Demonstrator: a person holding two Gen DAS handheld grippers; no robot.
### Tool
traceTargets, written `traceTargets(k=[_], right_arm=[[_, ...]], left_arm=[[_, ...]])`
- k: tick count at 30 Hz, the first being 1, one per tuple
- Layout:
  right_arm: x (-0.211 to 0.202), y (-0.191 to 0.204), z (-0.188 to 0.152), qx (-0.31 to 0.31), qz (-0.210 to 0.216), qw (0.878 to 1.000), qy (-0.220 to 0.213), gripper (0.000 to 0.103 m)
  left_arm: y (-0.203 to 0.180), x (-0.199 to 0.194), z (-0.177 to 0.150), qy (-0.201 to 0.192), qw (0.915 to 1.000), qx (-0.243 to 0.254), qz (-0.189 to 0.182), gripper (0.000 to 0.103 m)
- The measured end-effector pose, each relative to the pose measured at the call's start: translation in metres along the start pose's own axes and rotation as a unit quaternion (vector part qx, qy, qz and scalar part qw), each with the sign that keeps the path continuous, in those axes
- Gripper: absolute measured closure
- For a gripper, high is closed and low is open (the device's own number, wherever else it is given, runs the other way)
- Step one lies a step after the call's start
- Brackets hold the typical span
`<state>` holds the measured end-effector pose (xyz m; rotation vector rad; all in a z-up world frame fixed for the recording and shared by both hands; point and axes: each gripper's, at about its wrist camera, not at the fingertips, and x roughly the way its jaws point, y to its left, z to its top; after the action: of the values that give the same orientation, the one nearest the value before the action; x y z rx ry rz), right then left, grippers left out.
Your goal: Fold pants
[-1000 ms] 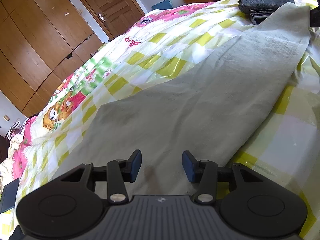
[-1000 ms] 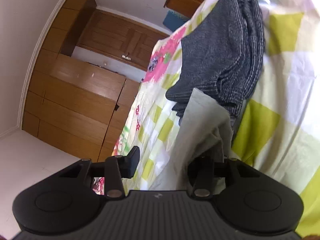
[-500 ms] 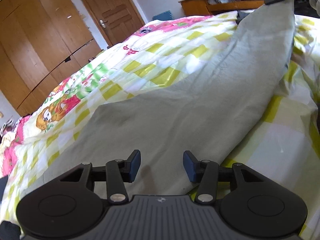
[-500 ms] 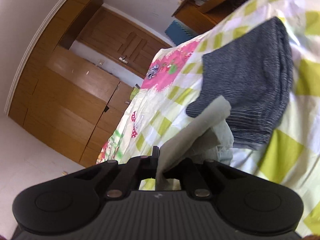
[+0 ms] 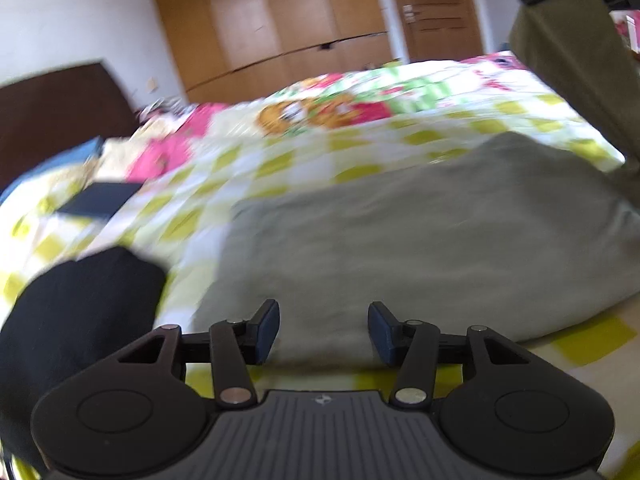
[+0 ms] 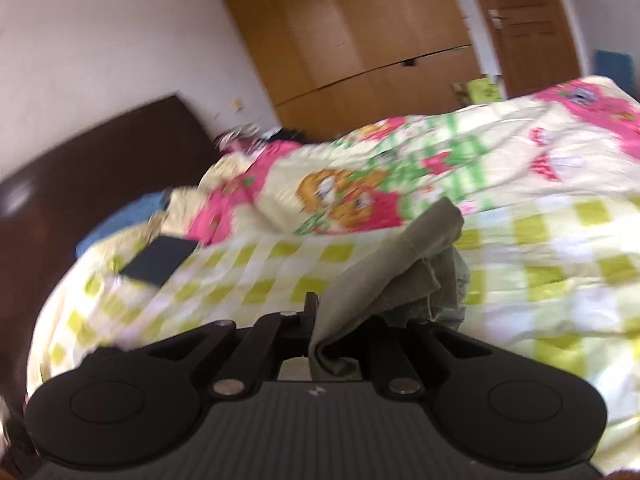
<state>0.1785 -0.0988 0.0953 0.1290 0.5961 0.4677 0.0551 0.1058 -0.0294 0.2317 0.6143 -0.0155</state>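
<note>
Lifting pants (image 6: 404, 272) higher, right tongs (image 6: 316, 320) now clamped

The pants (image 5: 420, 240) are plain grey-green. The bedsheet (image 6: 560, 248) is cream, checked in yellow-green, with pink and orange cartoon prints. The wardrobe (image 6: 360, 32) is brown wood; the headboard (image 6: 100, 160) is dark brown.

The pants (image 5: 420, 240) are lying spread across the bedspread (image 5: 360, 152) just ahead of the left gripper (image 5: 324, 332), one end rising at the right to the right gripper (image 6: 316, 320), while a flat pad (image 5: 100, 200) is sitting far left and the wardrobe (image 5: 280, 20) is standing behind.
</note>
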Motion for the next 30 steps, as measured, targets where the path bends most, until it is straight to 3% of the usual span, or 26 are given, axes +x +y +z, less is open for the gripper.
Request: traceTargets(k=[2, 4, 7, 8, 15, 21, 23, 24, 28, 30], right_arm=[[0.039, 0.056, -0.021, -0.097, 0.005, 0.994, 0.041, 0.099], [0.069, 0.1, -0.051, -0.184, 0.025, 0.978, 0.091, 0.099], [0.085, 0.14, -0.093, -0.283, 0.011, 0.952, 0.118, 0.098], [0.086, 0.143, -0.1, -0.292, 0.007, 0.948, 0.124, 0.097], [0.087, 0.133, -0.097, -0.266, -0.003, 0.954, 0.137, 0.092], [0.1, 0.147, -0.088, -0.256, 0.003, 0.959, 0.12, 0.074], [0.104, 0.15, -0.083, -0.241, 0.001, 0.964, 0.112, 0.082], [0.105, 0.145, -0.075, -0.198, 0.007, 0.973, 0.116, 0.099], [0.096, 0.121, -0.044, -0.062, -0.003, 0.994, 0.085, 0.101], [0.09, 0.121, -0.035, -0.048, -0.008, 0.997, 0.058, 0.101]], left_arm=[[0.017, 0.002, -0.012, 0.007, 0.9994, -0.033, -0.006, 0.037], [0.027, 0.001, -0.019, 0.005, 0.9981, -0.059, -0.016, 0.036], [0.034, 0.001, -0.02, 0.004, 0.9968, -0.075, -0.026, 0.035], [0.036, 0.001, -0.021, 0.004, 0.9963, -0.08, -0.03, 0.035], [0.053, 0.005, -0.024, 0.008, 0.9879, -0.14, -0.065, 0.034], [0.059, 0.007, -0.025, 0.007, 0.9844, -0.16, -0.073, 0.034], [0.058, 0.008, -0.025, 0.007, 0.9849, -0.158, -0.072, 0.034], [0.058, 0.008, -0.025, 0.007, 0.985, -0.157, -0.072, 0.034], [0.061, 0.007, -0.026, 0.004, 0.984, -0.162, -0.074, 0.034], [0.063, 0.007, -0.026, 0.003, 0.9831, -0.166, -0.076, 0.034]])
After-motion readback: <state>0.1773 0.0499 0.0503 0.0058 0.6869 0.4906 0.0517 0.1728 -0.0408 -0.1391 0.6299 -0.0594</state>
